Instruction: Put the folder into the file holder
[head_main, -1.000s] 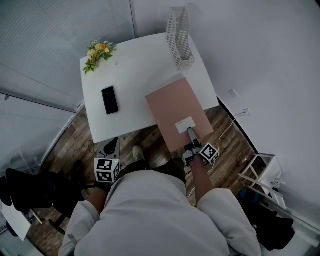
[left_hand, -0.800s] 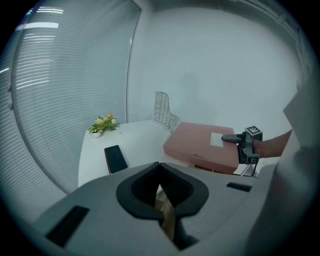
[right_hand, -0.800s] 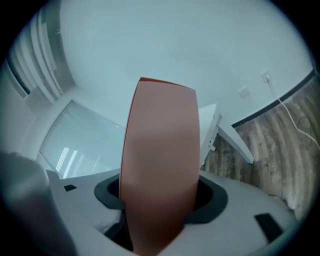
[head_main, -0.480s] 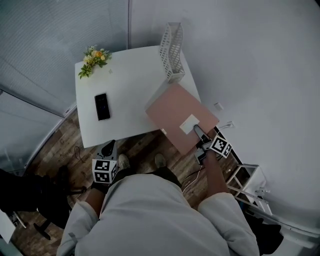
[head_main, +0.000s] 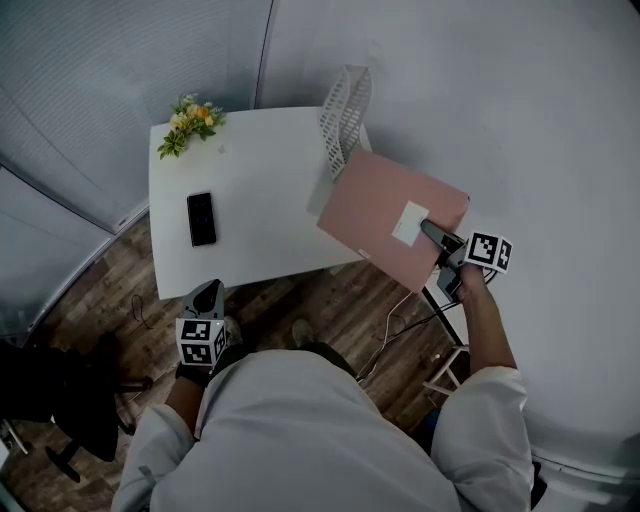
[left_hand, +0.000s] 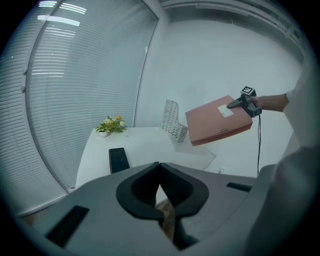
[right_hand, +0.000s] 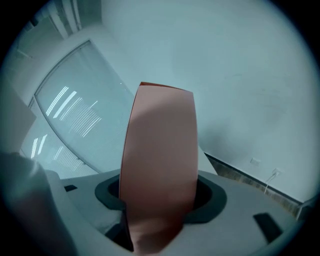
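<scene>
A pink folder (head_main: 390, 220) with a white label hangs in the air off the table's right edge, tilted, its far corner close to the file holder. My right gripper (head_main: 430, 232) is shut on its near edge; in the right gripper view the folder (right_hand: 160, 160) fills the gap between the jaws. The white mesh file holder (head_main: 345, 105) stands upright at the table's back right corner. My left gripper (head_main: 205, 300) is low, in front of the table's near edge, shut and holding nothing. In the left gripper view the folder (left_hand: 217, 122) floats beside the holder (left_hand: 172, 120).
On the white table (head_main: 260, 200) lie a black phone (head_main: 201, 218) at the left and a small flower bunch (head_main: 187, 122) at the back left corner. A cable (head_main: 395, 320) runs over the wooden floor under the folder. The wall is close on the right.
The right gripper has lifted the folder off the table's front edge and carried it right and back, toward the file holder. The left gripper has hardly moved.
</scene>
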